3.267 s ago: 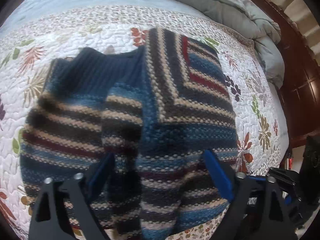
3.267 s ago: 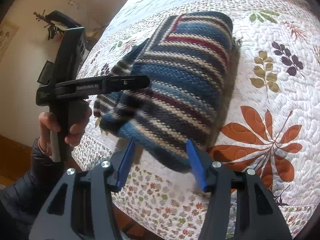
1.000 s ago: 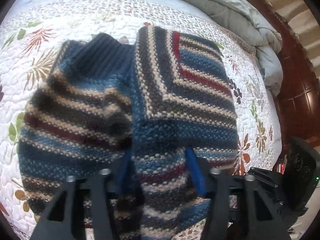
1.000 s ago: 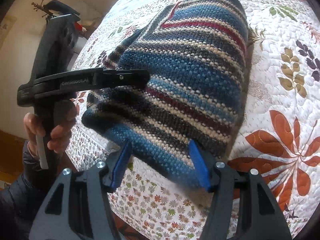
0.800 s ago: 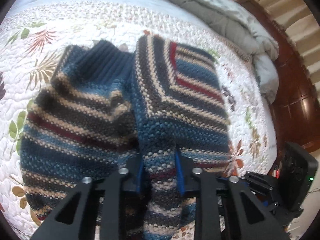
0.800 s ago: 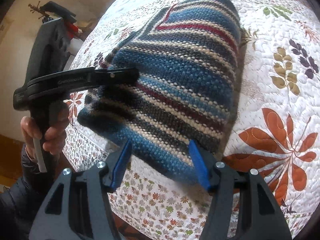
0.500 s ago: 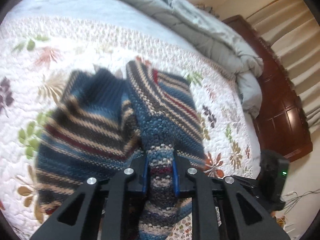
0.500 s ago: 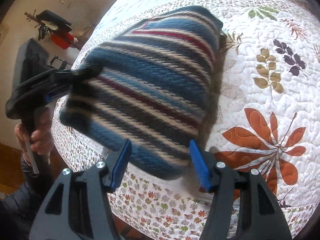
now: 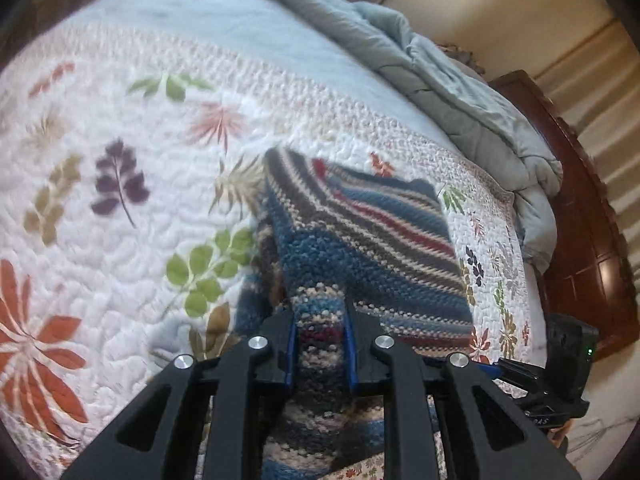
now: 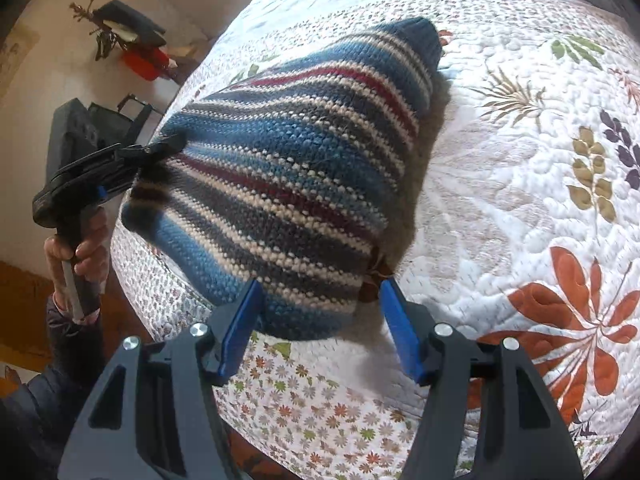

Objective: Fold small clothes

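Our left tool (image 9: 320, 340) is clamped on the striped knit sweater (image 9: 360, 248), lifting its near end by the bed's front edge; the garment runs away toward the headboard. Our right tool (image 10: 320, 320), fingers apart, hovers beside it over the floral quilt (image 10: 520, 200).

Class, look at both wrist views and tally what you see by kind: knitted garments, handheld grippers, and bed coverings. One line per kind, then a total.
Knitted garments: 1, the striped knit sweater
Handheld grippers: 2, the left gripper clamped on the sweater's edge, the right gripper open just short of it
Bed coverings: 2, the floral quilt and the grey comforter
Total: 5
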The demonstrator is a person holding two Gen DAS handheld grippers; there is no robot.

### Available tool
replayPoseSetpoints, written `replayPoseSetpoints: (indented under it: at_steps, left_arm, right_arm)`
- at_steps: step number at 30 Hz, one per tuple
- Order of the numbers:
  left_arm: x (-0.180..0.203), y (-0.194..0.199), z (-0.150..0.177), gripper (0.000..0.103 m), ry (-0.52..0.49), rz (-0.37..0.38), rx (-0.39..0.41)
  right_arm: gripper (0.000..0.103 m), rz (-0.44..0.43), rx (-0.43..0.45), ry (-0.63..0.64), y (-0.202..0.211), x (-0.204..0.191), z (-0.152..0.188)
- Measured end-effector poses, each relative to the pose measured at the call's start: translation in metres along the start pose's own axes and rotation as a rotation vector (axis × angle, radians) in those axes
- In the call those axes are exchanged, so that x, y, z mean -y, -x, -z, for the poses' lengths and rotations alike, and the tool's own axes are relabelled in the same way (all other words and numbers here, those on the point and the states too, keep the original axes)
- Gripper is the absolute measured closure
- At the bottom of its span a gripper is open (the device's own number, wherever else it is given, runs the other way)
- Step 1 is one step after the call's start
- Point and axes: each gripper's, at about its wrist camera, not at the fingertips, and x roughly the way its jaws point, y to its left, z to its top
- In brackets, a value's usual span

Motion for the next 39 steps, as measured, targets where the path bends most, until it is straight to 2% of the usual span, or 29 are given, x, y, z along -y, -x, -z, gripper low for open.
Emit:
replayPoseSetpoints:
  at_steps: [5,9,15,19,21,23,29,34,36,37,38,39]
  left_arm:
    - [-0.007,-0.026,0.012,0.083,-0.016,-0.020,-0.030]
    - [-0.012,-0.041,0.013,0.081,-0.013,-0.026,-0.044]
    - [-0.009,-0.040,0.019,0.072,-0.044,-0.049,-0.044]
    - [-0.010,-0.019,0.020,0.062,-0.029,-0.058,-0.038]
    - [-0.008,-0.008,0.026,0.058,-0.036,-0.062,-0.035]
    - [-0.007,0.000,0.033,0.047,-0.043,-0.063,-0.047]
    - [-0.007,0.008,0.051,0.040,-0.045,-0.028,-0.084]
    - [-0.015,-0.004,0.057,0.042,-0.016,-0.019,-0.112]
    - [-0.014,-0.009,0.059,0.051,-0.028,-0.045,-0.111]
    - [-0.014,-0.012,0.059,0.062,-0.029,-0.059,-0.113]
    - [-0.015,-0.015,0.058,0.068,-0.022,-0.062,-0.120]
    - [-0.017,-0.017,0.058,0.068,-0.009,-0.056,-0.126]
  right_arm:
    - [0.039,0.047,-0.026,0.024,-0.012,-0.005,-0.001]
    - [0.036,0.154,-0.086,0.015,-0.032,0.003,-0.003]
    - [0.036,0.168,-0.098,0.005,-0.043,0.005,-0.001]
    - [0.036,0.120,-0.073,-0.014,-0.026,0.008,0.001]
    - [0.032,0.082,-0.054,-0.024,-0.014,0.006,0.004]
    - [0.032,0.051,-0.048,-0.040,-0.007,0.006,0.006]
    - [0.030,-0.043,-0.078,-0.083,-0.014,0.004,0.002]
    - [0.028,-0.018,-0.107,-0.090,-0.037,-0.004,0.002]
    - [0.038,0.016,-0.118,-0.086,-0.045,-0.006,0.001]
    - [0.042,0.039,-0.128,-0.082,-0.048,-0.007,0.000]
    - [0.050,0.071,-0.135,-0.075,-0.051,-0.009,0.000]
    - [0.051,0.098,-0.140,-0.063,-0.053,-0.011,-0.001]
